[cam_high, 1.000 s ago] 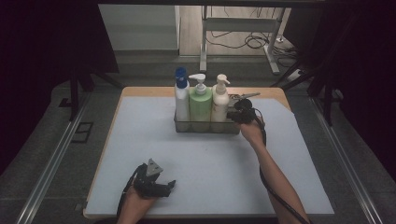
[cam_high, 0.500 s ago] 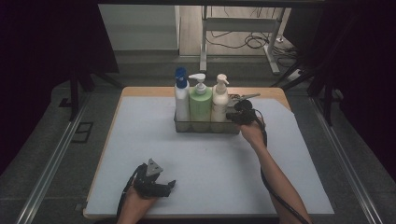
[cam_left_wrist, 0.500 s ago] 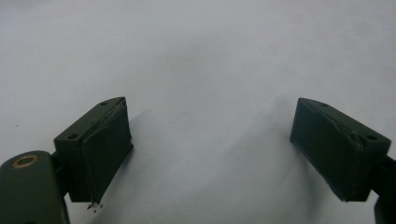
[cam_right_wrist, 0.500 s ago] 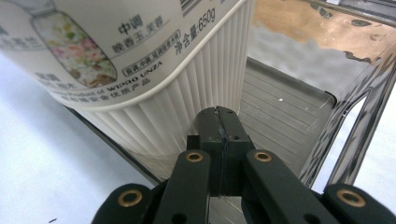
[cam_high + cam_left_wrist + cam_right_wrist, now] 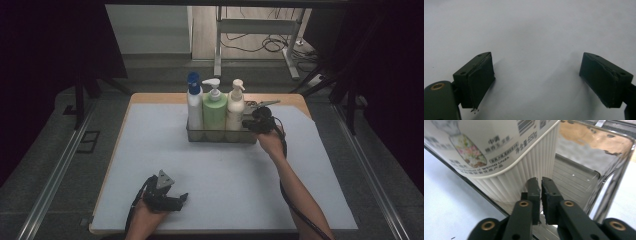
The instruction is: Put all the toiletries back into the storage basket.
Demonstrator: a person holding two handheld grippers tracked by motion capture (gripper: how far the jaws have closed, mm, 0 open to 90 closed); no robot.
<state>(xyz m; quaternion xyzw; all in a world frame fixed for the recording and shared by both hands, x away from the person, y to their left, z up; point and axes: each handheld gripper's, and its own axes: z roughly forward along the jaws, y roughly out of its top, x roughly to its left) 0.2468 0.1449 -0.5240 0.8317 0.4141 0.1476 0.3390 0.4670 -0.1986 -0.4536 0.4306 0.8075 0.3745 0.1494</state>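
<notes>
Right gripper (image 5: 541, 185) nearly closed on the tray (image 5: 599, 173) wall beside the cream bottle (image 5: 506, 157), jaws just easing apart; left gripper (image 5: 536, 77) open, empty. Release slowly.

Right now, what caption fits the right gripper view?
Right gripper, jaws nearly shut, inside the metal tray beside the cream bottle.

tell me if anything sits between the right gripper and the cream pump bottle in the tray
Nothing visible does. The right gripper, jaws nearly closed with nothing between them, is already at the ribbed base of the cream pump bottle, inside the wire tray.
</notes>
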